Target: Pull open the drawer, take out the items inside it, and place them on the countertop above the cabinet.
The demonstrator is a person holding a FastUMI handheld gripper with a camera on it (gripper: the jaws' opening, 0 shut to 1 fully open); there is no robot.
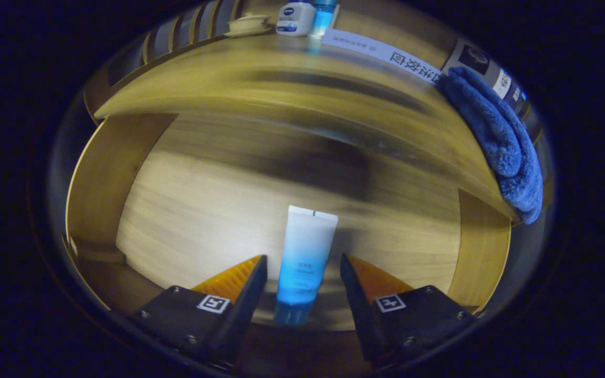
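One tube (302,262) — between parted claw (302,265) fingers.

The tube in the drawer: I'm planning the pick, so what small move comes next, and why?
Probably close the hand-held gripper on the tube. It lies between the open fingers, untouched, on the open drawer's floor, so a squeeze should secure it.

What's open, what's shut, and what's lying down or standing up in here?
Drawer: pulled open.
Tube: lying flat in the drawer, between the fingers, cap toward the gripper.
Gripper: open, fingers either side of the tube, not pressing it.
Towel: draped over the countertop edge.
Bottles: upright on the countertop.
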